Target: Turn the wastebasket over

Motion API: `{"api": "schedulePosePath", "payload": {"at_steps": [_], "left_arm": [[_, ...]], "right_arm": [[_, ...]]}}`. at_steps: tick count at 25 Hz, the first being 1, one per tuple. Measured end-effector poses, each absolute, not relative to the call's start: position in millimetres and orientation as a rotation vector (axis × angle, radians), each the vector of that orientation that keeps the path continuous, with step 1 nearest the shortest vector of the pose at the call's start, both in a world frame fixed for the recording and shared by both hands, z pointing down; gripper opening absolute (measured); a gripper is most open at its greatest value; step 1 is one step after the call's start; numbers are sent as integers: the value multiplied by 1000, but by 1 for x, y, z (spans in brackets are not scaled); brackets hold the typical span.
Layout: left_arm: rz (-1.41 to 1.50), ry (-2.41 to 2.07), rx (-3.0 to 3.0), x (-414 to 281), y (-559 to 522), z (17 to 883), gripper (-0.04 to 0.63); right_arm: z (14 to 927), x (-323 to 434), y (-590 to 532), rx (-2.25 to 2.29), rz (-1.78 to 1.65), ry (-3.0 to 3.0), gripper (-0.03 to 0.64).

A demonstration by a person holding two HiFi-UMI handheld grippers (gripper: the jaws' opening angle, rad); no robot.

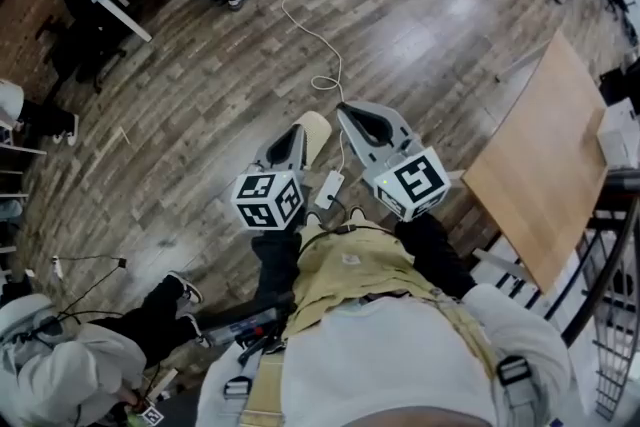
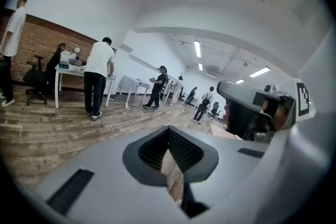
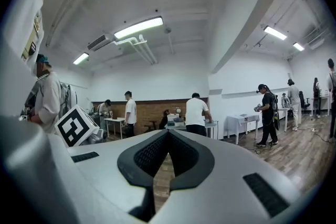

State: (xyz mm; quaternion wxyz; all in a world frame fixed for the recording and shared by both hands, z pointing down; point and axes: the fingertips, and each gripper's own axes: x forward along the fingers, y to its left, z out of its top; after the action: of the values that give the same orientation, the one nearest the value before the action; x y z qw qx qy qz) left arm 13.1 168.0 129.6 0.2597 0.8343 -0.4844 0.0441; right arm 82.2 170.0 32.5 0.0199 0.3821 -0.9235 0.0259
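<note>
1. The wastebasket was cream-coloured and sat on the wood floor right in front of the person. It was just past the tip of the left gripper, which hid its near part.
2. It looked to be lying on its side, with its long axis running away from the person, up the head view. Its rounded end pointed to the far side. I couldn't tell which end was the mouth.
3. The left gripper tilted a bit downward. Its jaws were clenched together with nothing between them, and only floor showed through the slit.
4. The right gripper was held level beside the left one, tip near the wastebasket but apart from it. In its own view the right gripper had its jaws closed and held nothing.
5. A white power strip lay on the floor between the two grippers, close to the wastebasket. Its cable ran off across the room.
6. A wooden table stood to the right, well apart from the wastebasket.
</note>
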Motion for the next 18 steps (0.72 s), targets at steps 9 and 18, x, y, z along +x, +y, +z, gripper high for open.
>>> {"api": "schedulePosePath", "payload": {"at_steps": [9, 18], "left_arm": [[111, -1308, 2247, 6, 160, 131, 2], [115, -1279, 2267, 8, 155, 133, 2]], "right_arm": [[36, 77, 160, 1188, 98, -2862, 21], [40, 76, 156, 1217, 101, -2856, 23]]}}
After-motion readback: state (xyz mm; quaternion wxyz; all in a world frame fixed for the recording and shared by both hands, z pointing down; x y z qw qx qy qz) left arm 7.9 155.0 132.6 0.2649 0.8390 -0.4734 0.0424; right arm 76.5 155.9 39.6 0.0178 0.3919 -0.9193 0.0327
